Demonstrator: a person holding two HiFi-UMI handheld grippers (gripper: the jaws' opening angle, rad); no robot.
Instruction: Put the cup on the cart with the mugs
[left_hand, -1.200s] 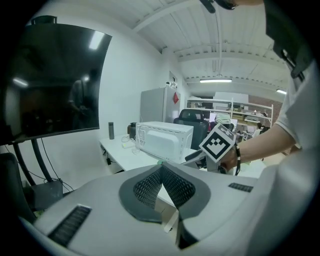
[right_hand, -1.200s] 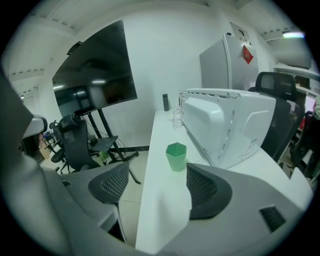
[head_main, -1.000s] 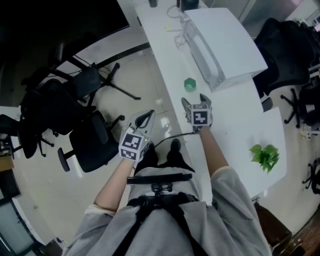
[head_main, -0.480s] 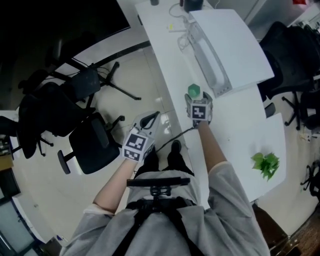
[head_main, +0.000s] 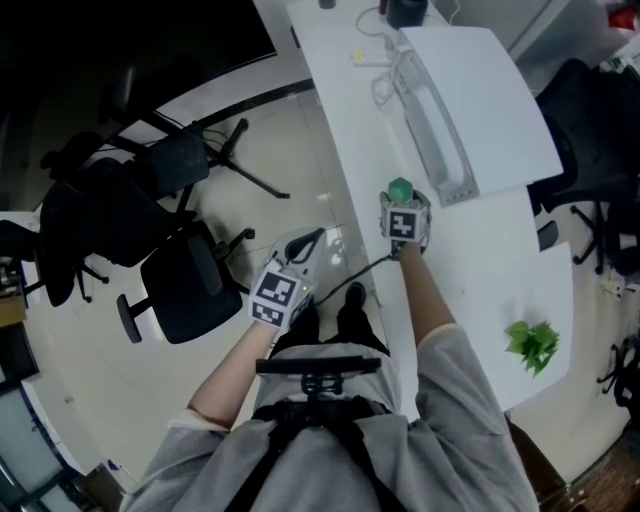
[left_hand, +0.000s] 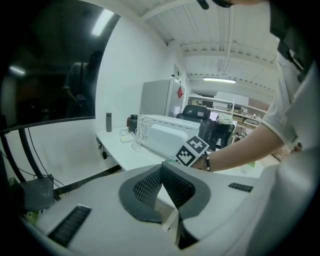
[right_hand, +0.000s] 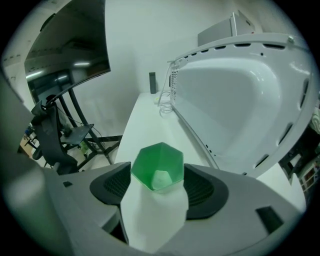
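Cup (right_hand: 157, 167), green and faceted, stands upright on the white table (head_main: 350, 110). It has not been lifted, so the task is judged to be at the pickup step. No cart and no mugs appear in any view, so the carry and the placement both remain. A large white appliance (head_main: 480, 90) occupies the table beyond the cup, and black office chairs (head_main: 185, 285) stand on the floor to the left. The right gripper (head_main: 404, 197) has its jaws apart, one on each side of the cup and close against its walls. A firm clamp cannot be confirmed. The left gripper (head_main: 308, 242) is held off the table edge above the floor, jaws pressed together with nothing between them. It takes no part in the pickup.
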